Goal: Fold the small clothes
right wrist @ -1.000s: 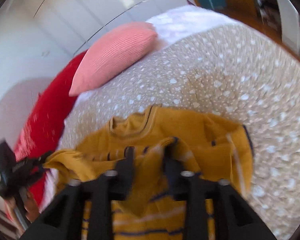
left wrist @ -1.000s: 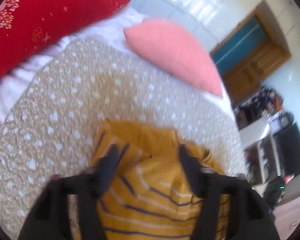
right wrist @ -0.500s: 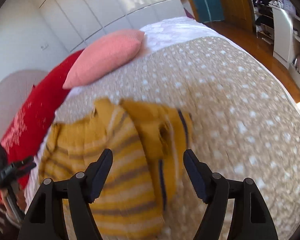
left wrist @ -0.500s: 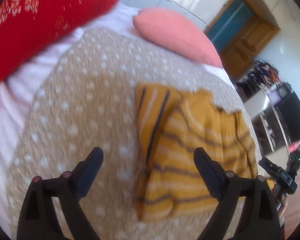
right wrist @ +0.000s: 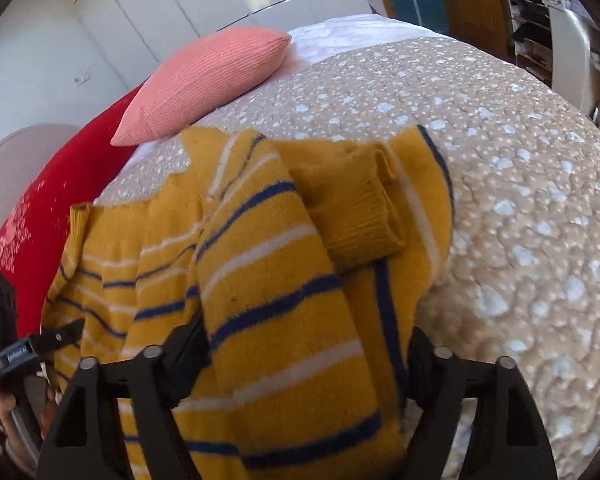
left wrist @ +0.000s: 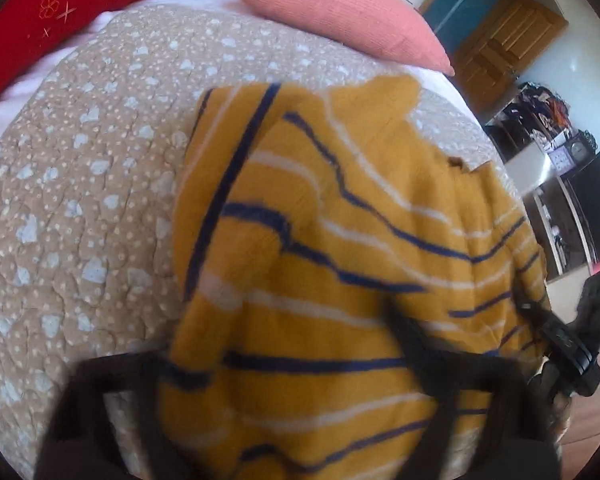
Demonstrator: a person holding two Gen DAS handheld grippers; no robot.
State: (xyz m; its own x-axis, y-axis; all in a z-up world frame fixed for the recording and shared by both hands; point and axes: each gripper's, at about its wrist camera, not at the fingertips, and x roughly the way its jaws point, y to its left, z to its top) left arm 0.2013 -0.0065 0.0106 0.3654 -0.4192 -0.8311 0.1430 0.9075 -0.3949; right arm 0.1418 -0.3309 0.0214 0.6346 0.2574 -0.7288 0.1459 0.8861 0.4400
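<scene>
A small mustard-yellow sweater with navy and white stripes lies partly folded on the beige spotted quilt. In the right wrist view the sweater shows a sleeve with a ribbed cuff folded across its body. My left gripper is open, its fingers spread low over the sweater's near edge. My right gripper is open too, with the sweater's folded part between its fingers, not pinched. Each gripper shows at the edge of the other's view.
A pink pillow and a red pillow lie at the head of the bed. The quilt's right edge drops off toward a wooden door and dark shelves.
Both grippers let go of the sweater and opened after folding it over. They have since moved in low and close over its near edge.
</scene>
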